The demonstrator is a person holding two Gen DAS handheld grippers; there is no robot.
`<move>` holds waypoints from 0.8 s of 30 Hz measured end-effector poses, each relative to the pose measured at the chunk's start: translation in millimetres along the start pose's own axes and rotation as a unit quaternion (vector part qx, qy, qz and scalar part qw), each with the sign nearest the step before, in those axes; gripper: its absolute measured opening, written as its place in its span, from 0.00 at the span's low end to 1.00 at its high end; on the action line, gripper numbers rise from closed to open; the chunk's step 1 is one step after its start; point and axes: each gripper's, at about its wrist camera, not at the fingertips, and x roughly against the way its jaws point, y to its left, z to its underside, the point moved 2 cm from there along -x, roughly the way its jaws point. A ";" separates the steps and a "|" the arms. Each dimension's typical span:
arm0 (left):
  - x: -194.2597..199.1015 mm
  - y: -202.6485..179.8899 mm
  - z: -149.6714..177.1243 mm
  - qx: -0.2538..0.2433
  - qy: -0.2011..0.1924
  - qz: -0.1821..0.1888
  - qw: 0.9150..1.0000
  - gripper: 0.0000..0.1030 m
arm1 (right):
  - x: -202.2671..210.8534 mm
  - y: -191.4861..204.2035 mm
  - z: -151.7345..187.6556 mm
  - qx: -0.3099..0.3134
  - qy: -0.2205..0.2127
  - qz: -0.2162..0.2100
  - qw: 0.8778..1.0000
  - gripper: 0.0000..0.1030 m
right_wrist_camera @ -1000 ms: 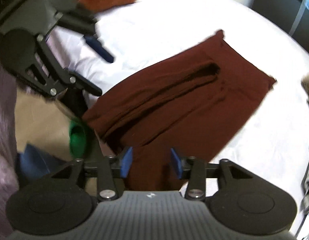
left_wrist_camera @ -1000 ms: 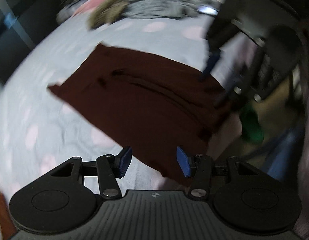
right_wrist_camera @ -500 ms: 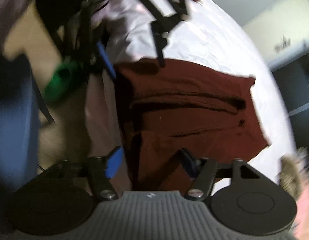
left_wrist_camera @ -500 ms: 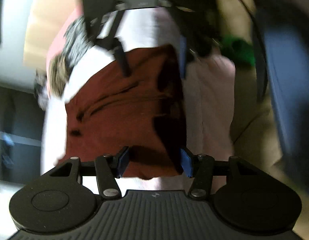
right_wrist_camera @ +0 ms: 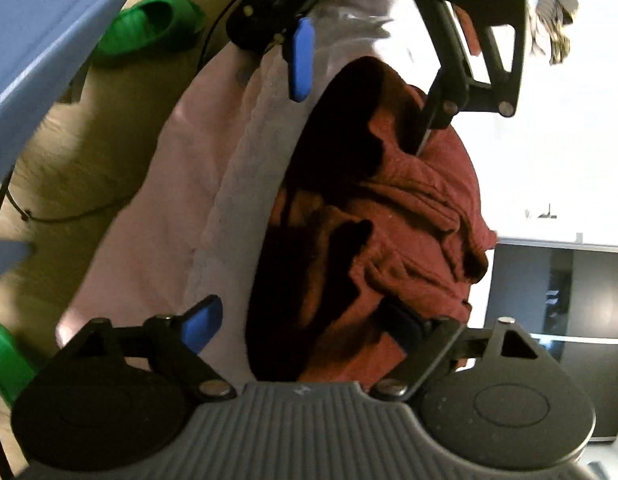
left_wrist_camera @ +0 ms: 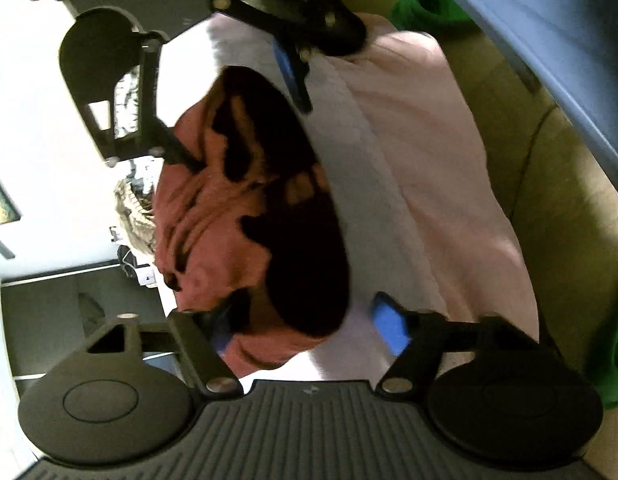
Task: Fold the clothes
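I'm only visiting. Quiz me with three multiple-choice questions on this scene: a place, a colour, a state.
1. Where does the red garment lie? A floor; B bed; C chair.
2. What colour is the slipper on the floor? A green; B yellow; C white.
3. The left gripper has its jaws: A open; B shut tight; C out of view.
Answers: 1 B, the bed lies under it. 2 A, it is bright green beside the bed. 3 A, the blue pads stand apart astride the cloth.
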 end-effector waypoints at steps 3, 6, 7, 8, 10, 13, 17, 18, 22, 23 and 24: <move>4.7 15.7 0.6 0.040 -0.005 0.008 0.999 0.34 | 6.1 -7.0 1.3 0.000 -0.005 0.010 1.000 0.63; 13.5 30.5 0.3 0.085 -0.010 0.032 0.996 0.26 | 13.6 -18.2 2.1 -0.015 -0.008 0.000 1.000 0.55; 15.0 35.3 1.2 0.099 -0.011 0.040 0.994 0.24 | 16.5 -22.2 2.9 -0.023 -0.010 -0.005 1.000 0.54; 17.2 41.0 3.0 0.113 -0.013 0.049 0.992 0.22 | 21.1 -27.0 4.3 -0.037 -0.012 -0.011 0.999 0.49; 21.4 53.6 6.3 0.143 -0.014 0.063 0.988 0.20 | 26.5 -39.1 6.5 -0.068 -0.015 -0.025 0.997 0.41; 29.7 75.0 12.2 0.192 -0.017 0.080 0.978 0.18 | 37.8 -60.8 13.8 -0.134 -0.021 -0.049 0.989 0.26; 39.7 104.1 24.9 0.235 -0.021 0.097 0.967 0.17 | 53.1 -94.5 25.7 -0.208 -0.033 -0.061 0.976 0.22; 41.1 110.7 27.9 0.244 -0.023 0.102 0.964 0.17 | 56.7 -104.4 29.5 -0.231 -0.037 -0.066 0.970 0.21; 45.1 135.7 37.8 0.267 -0.033 0.122 0.955 0.17 | 65.1 -137.5 43.6 -0.281 -0.050 -0.078 0.955 0.21; 45.5 142.7 40.8 0.272 -0.035 0.129 0.953 0.17 | 68.1 -144.9 46.2 -0.282 -0.052 -0.080 0.955 0.21; 44.6 150.6 44.5 0.280 -0.038 0.136 0.950 0.17 | 71.0 -152.2 48.8 -0.283 -0.055 -0.082 0.954 0.21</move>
